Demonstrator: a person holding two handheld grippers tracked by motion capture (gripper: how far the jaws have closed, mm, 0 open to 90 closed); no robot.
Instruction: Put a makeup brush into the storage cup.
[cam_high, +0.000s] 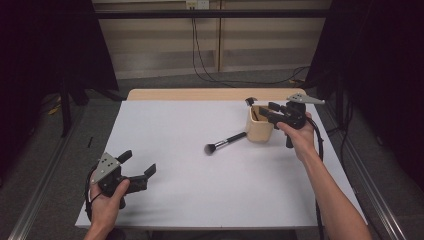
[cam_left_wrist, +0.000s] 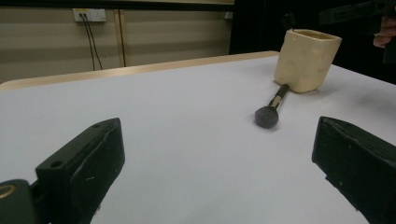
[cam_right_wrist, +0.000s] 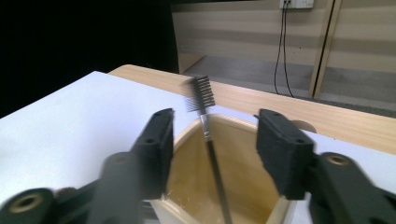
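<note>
Comb brush (cam_right_wrist: 201, 100) standing in the beige cup (cam_right_wrist: 187, 186) at your desk's (cam_high: 200, 190) far right, its lower end hidden inside, your right hand-held gripper (cam_right_wrist: 215, 140) blurred, jaws apart either side of the handle, not touching, left hand-held gripper (cam_high: 137, 167) spread wide, empty.

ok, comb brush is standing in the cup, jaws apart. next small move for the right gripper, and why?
Probably lift the right gripper straight up and clear of the cup. Its jaws stand apart on either side of the comb brush, not pressing it, and the brush stands in the cup. Next target is likely the round brush lying on the table beside the cup.
</note>
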